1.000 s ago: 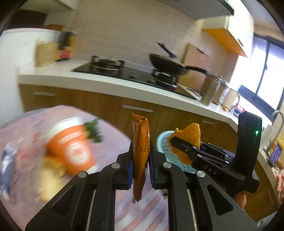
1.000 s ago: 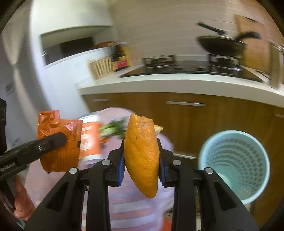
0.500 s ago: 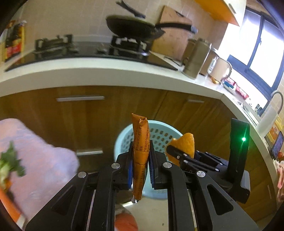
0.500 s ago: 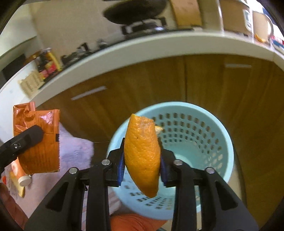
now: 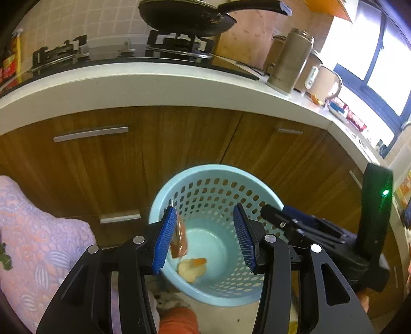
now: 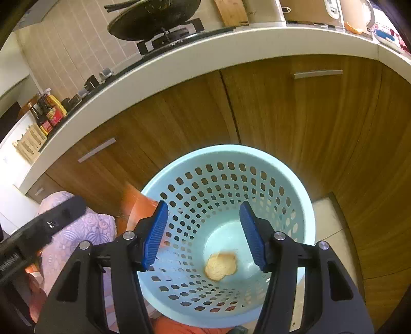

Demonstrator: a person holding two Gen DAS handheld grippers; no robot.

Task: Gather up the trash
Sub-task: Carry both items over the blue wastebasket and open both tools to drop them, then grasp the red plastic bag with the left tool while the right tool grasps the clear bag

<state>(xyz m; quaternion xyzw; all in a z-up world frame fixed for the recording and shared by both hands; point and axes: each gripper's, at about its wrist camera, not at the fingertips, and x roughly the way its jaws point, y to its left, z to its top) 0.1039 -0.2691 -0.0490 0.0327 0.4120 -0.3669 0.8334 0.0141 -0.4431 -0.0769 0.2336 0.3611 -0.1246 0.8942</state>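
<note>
A light blue perforated waste basket (image 5: 203, 177) stands on the floor by the wooden cabinets; it also shows in the right wrist view (image 6: 290, 179). My left gripper (image 5: 205, 237) is open above it. The orange wrapper (image 5: 179, 240) is loose and blurred beside the left pad, falling into the basket; it also shows as an orange blur at the basket's left rim in the right wrist view (image 6: 140, 208). My right gripper (image 6: 204, 235) is open and empty over the basket. The orange peel (image 6: 221, 266) lies on the basket's bottom, also seen in the left wrist view (image 5: 192, 268).
Brown cabinet doors (image 5: 179, 144) and a white counter edge (image 5: 154, 87) with a stove and black pan (image 5: 185, 15) rise behind the basket. A table with a purple patterned cloth (image 5: 38, 246) is at the left. Pale floor tile (image 6: 326, 221) lies to the right.
Both grippers moved over the basket and opened. The orange peel dropped from the right gripper to the basket's bottom. The wrapper left the left gripper's grip and is falling.
</note>
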